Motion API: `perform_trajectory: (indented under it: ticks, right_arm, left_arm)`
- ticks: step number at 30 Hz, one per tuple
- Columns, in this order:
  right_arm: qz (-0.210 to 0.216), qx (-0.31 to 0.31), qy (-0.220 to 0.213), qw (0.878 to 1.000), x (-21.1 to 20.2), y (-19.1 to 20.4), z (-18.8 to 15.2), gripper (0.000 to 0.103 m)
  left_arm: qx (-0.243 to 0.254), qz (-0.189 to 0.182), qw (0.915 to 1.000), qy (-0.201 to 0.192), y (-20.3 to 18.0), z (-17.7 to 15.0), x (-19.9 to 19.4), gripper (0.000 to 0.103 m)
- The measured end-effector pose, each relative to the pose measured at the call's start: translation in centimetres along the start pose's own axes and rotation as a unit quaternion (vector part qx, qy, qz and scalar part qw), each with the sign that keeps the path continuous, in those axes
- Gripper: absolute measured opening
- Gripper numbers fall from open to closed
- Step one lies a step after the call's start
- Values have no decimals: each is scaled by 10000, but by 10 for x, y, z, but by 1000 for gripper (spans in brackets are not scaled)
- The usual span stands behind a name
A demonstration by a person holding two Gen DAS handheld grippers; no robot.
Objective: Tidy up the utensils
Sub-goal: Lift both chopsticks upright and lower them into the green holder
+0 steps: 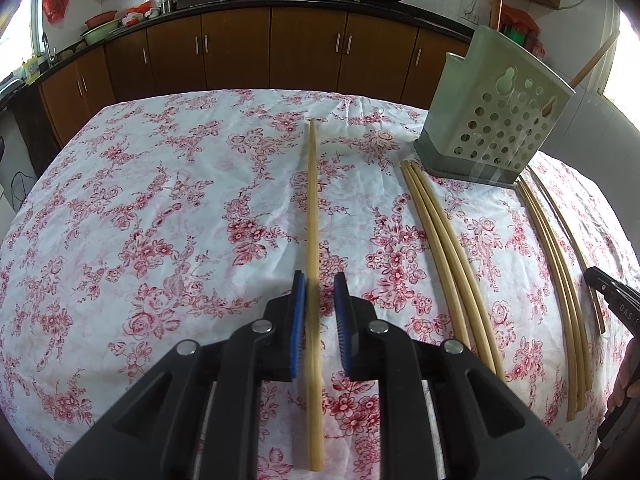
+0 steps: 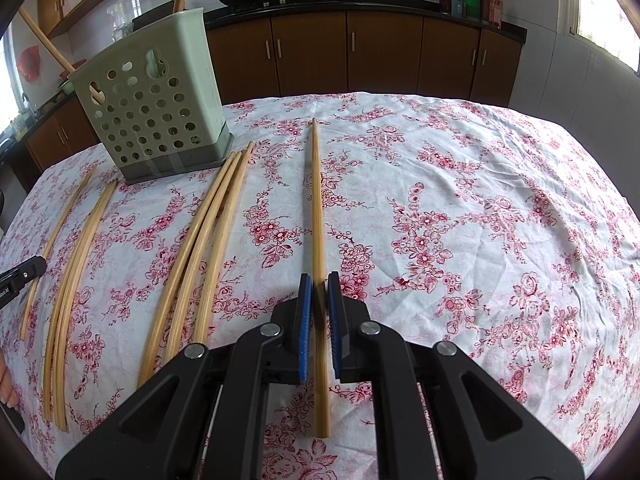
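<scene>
Chopsticks (image 2: 200, 248) numbered eight per view, two more in holder (image 2: 160, 120), tops cropped; left gripper (image 1: 320, 292) gaped around one, right gripper (image 2: 319, 292) pinched another chopstick (image 2: 318, 200).

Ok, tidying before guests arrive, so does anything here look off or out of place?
Nothing looks broken or spilled. Only the green holder is odd: clear tape wraps its base, and the two chopsticks inside lean apart.
</scene>
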State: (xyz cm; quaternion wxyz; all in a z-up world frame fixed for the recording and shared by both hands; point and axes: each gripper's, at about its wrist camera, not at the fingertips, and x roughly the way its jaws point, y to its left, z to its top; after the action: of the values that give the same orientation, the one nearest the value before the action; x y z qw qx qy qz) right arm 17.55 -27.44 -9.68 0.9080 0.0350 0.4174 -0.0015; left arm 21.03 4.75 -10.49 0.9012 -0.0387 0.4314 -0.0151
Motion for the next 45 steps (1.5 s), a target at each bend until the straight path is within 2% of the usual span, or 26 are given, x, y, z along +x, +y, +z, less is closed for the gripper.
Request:
perform_trajectory:
  ticks: [5,8,13,16,18,23,29,31,37,39,45]
  right_arm:
    - [23,25,-2,10000,-1,-1,0,10]
    - [46,29,1,10000,-4,-2,-4,12]
    - [149,98,-6,9998,-7,-5,-8,8]
    - [139,68,-20,9999,-11,-4,-8,8]
    - [168,59,-201,9996,-22,-4,-6,8]
    - [227,70,-822,9963,-61,-6,12,8]
    - [308,53,-1574,9870,-106,-4,37,8]
    - [334,44,-1739,9842,-114,-3,44,8]
    - [390,61,-1940,9802,-120,-1,56,8]
    - [453,111,-2025,9782,-124,-1,60,8]
    - [900,107,-2725,9579,-172,9,97,8]
  left_arm:
    - [-28,-15,10000,-2,2,-2,-2,17]
    - [162,133,9998,22,-1,-11,-9,17]
    - [325,228,9992,31,-6,-19,-16,9]
    - [470,259,9985,62,-7,-20,-17,8]
    - [465,203,9987,57,-6,-19,-22,8]
    - [535,33,9976,-440,-8,-2,-59,8]
    - [521,-252,9899,-1291,-14,34,-118,8]
    - [503,-308,9875,-1464,-15,45,-129,8]
    - [468,-364,9843,-1663,-19,64,-143,8]
    - [448,-505,9825,-1738,-20,70,-153,8]
    - [695,-889,9689,-2204,-40,93,-201,8]
